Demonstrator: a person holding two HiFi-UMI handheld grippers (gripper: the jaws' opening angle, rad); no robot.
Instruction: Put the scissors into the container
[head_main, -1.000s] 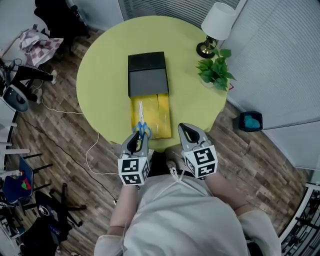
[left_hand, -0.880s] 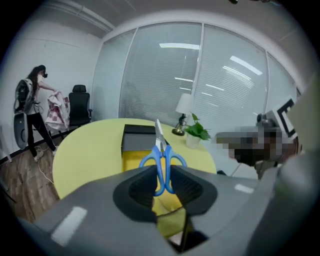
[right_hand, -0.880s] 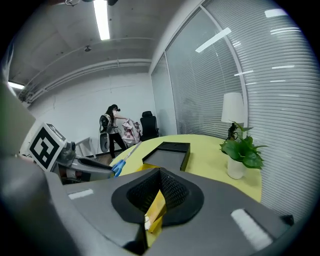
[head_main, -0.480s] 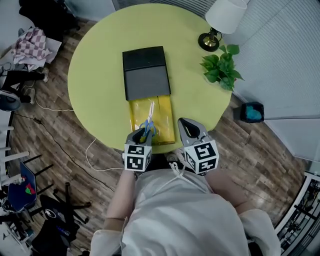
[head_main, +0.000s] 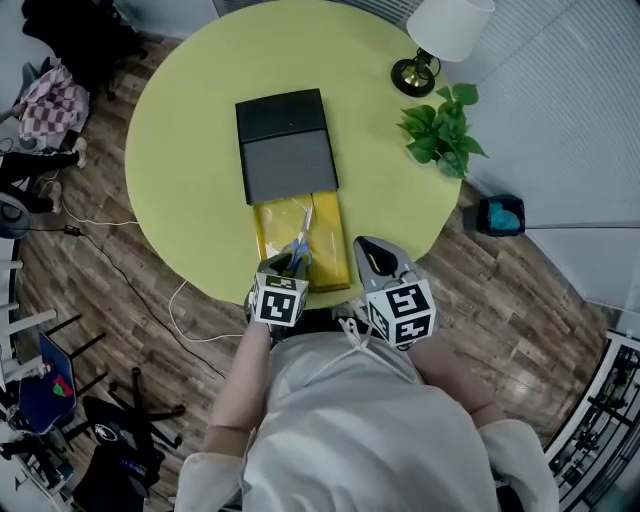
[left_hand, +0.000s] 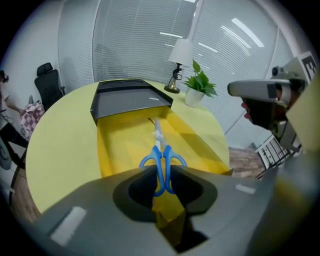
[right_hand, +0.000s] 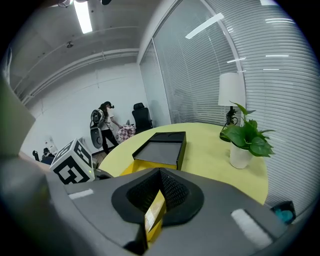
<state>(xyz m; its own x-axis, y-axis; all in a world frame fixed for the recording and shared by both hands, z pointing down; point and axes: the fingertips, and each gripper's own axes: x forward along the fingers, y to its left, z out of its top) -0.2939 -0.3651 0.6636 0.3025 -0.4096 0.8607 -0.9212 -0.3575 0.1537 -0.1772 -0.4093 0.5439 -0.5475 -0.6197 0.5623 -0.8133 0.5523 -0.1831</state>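
At a round yellow-green counter (head_main: 180, 150), a person holds blue-handled scissors (head_main: 299, 242) in the left claw (head_main: 285, 266), which is clenched on the handle loops, as the left gripper view shows. The scissors hang over the open half of the yellow container (head_main: 268, 222), their closed blades pointing away from the person toward a black lid (head_main: 285, 145) that covers the container's far half; whether the blade tips touch the yellow floor cannot be told. The container lies near the counter's front edge, its long side running away from the person. The right claw (head_main: 368, 247) hovers just beside the container's right front corner with its jaws pressed together and nothing between them, its marker cube facing up beside the left one. On the counter's far right side stand a table lamp (head_main: 440, 35) with a white shade and brass base and, nearer the person, a small green potted plant (head_main: 440, 130) in a white pot, both well apart from the container. A teal bin (head_main: 500, 243) sits on the wooden floor (head_main: 120, 280) to the right of the counter, beside the blinds.
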